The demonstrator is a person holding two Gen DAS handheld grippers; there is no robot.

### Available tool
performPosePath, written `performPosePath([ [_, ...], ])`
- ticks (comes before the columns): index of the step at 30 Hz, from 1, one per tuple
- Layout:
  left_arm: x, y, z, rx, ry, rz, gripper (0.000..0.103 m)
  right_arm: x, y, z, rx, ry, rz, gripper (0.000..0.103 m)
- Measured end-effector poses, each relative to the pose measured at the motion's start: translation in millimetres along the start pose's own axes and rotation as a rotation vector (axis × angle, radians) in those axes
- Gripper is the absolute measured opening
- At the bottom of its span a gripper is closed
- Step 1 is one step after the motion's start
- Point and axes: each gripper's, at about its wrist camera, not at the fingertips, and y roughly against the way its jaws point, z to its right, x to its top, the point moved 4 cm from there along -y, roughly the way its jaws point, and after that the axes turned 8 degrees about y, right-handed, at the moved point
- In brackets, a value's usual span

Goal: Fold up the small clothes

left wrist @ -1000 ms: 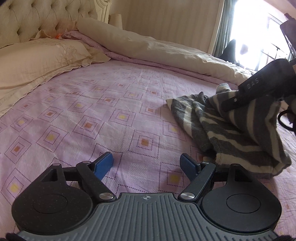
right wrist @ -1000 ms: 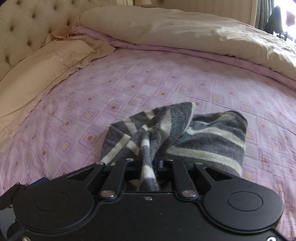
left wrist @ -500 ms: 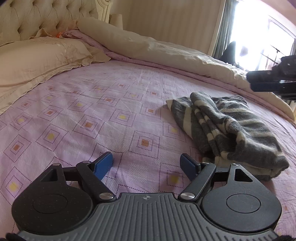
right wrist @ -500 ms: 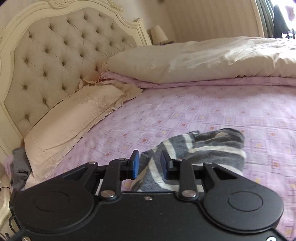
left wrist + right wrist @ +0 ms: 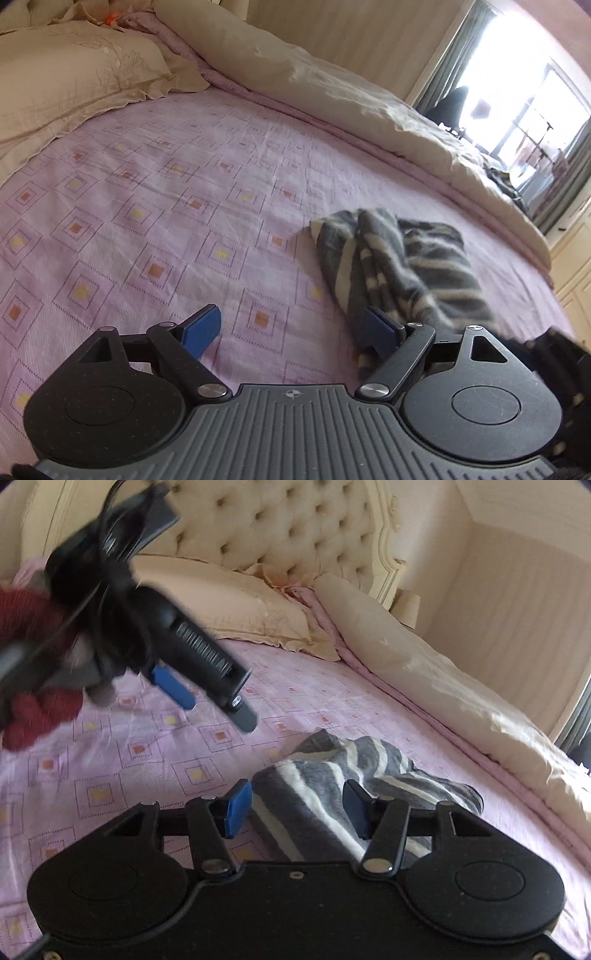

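A grey and white striped garment (image 5: 402, 266) lies bunched in a loose fold on the pink patterned sheet (image 5: 147, 206). My left gripper (image 5: 291, 325) hovers just left of it, jaws opening wide with nothing between them; its right pad overlaps the garment's near edge. In the right wrist view the garment (image 5: 332, 764) lies under the gap of my right gripper (image 5: 297, 803). Its jaws are opening and the pads do not press the cloth. The left gripper (image 5: 210, 701) shows there at the upper left, held by a hand in a red sleeve (image 5: 33, 705).
A cream pillow (image 5: 74, 81) and a tufted headboard (image 5: 280, 528) stand at the bed's head. A rolled cream duvet (image 5: 332, 96) runs along the far side. A bright window (image 5: 535, 110) is at the right. Open sheet stretches left of the garment.
My right gripper let go of the striped garment, spread its jaws and swung to the side. The garment dropped into a folded heap. My left gripper rose and tilted.
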Motion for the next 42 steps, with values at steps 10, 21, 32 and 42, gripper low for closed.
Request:
performPosePath([
  [10, 39.4, -21.2, 59.8, -0.224, 0.028, -0.142, 0.083, -22.6, -1.8, 42.6, -0.048, -0.321, 0.029, 0.009],
  [21, 22.7, -104.5, 94.2, -0.225, 0.116, -0.337, 0.083, -36.6, 11.7, 59.2, -0.028, -0.422, 0.074, 0.009],
  [32, 27.0, -129.8, 91.7, -0.166, 0.114, -0.283, 0.007, -40.5, 9.9, 52.8, -0.026, -0.424, 0.074, 0.009],
  [42, 40.7, -105.6, 67.4, -0.121, -0.013, -0.151, 0.008, -14.5, -16.2, 28.5, 0.016, -0.368, 0.060, 0.009],
])
